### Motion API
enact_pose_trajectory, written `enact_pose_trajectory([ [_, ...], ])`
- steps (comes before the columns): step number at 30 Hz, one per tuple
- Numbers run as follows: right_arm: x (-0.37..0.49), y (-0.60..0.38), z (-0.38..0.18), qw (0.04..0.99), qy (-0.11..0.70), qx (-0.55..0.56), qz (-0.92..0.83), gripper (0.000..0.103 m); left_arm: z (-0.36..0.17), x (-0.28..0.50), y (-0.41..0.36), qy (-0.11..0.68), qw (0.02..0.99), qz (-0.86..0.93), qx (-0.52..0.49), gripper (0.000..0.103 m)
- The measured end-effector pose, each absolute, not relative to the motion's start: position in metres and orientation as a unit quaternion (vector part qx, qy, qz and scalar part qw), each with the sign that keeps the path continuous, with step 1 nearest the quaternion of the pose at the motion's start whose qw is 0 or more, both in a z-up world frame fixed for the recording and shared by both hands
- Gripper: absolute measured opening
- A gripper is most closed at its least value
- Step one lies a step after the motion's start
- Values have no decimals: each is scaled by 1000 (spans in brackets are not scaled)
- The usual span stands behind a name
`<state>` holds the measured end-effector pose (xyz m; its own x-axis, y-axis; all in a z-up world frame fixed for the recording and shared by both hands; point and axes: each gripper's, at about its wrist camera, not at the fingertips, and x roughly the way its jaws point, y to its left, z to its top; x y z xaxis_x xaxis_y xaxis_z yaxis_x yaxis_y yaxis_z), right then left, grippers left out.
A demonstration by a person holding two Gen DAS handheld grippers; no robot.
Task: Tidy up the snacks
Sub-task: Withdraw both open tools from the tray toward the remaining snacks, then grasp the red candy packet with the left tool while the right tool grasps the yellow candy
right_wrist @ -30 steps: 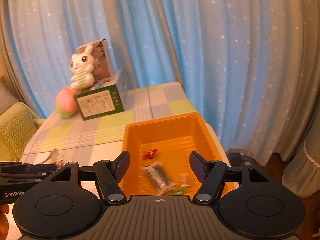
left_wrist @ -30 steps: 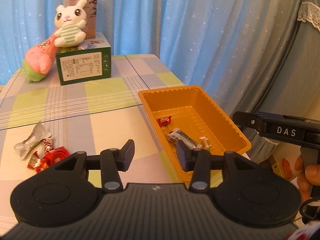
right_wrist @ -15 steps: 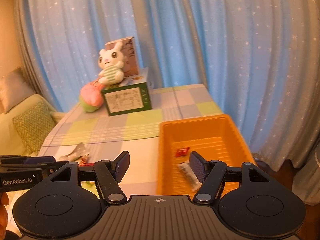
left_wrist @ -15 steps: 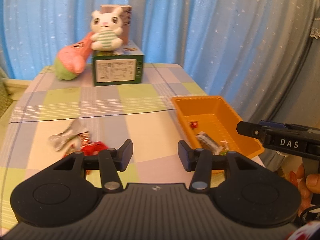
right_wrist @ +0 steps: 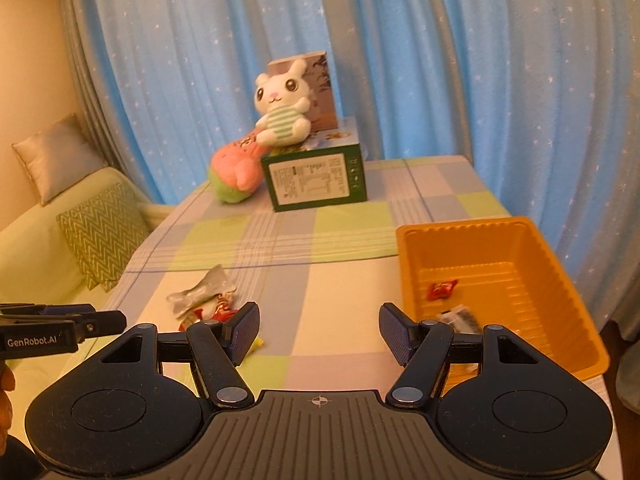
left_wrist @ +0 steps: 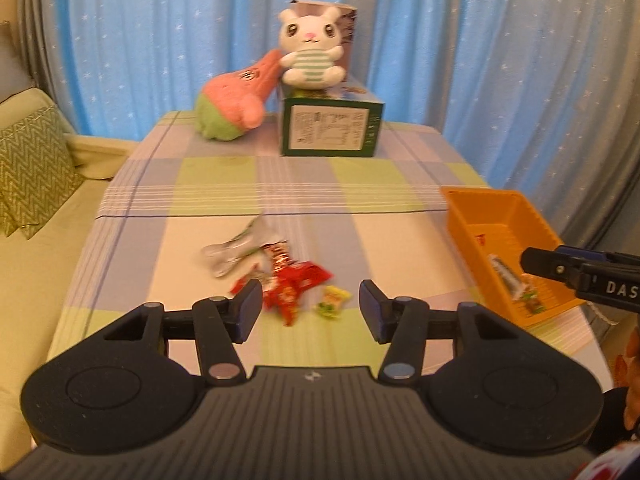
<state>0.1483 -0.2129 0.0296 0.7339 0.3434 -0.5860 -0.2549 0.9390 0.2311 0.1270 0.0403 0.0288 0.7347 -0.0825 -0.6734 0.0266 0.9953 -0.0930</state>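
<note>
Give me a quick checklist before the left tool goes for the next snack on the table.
1. Left tool open and empty: ok; its jaws have just been opening, nothing between them.
2. Loose snacks in front of it: ok; the red packet, yellow candy and silver wrapper lie on the cloth.
3. One snack easy to single out: not ok; red packet and silver wrapper are bunched with others, only the yellow candy lies a little apart.
4. Tray has room: ok; only a few snacks inside.
5. Right tool open and empty: ok.
6. Right tool clear of the left tool's path: cannot tell.
</note>
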Motion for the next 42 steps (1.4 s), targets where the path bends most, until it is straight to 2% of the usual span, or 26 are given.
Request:
enact_pose_trajectory([
  [21, 193, -133, -71, 900, 379, 57, 210, 65, -69, 179, 82, 408, 911, -28, -51, 50],
  [24, 206, -123, -87, 894, 385, 70, 217, 54, -80, 188, 91, 411, 909, -17, -63, 50],
  [30, 228, -99, -112, 887, 395, 84, 224, 46, -80, 197, 99, 396, 917, 17, -45, 50],
  [34, 239, -89, -123, 888, 399, 92, 209, 42, -84, 198, 107, 401, 913, 6, -74, 50],
  [38, 240, -75, -125, 898, 385, 40, 209, 39, -89, 197, 109, 407, 910, 7, -79, 50],
  [40, 241, -70, -127, 901, 381, 12, 208, 32, -91, 197, 107, 408, 909, 5, -80, 50],
  [41, 240, -69, -128, 902, 377, -8, 209, 22, -92, 197, 105, 408, 910, 3, -81, 50],
  [42, 239, -70, -129, 903, 373, -21, 213, 21, -93, 196, 102, 406, 910, -1, -82, 50],
])
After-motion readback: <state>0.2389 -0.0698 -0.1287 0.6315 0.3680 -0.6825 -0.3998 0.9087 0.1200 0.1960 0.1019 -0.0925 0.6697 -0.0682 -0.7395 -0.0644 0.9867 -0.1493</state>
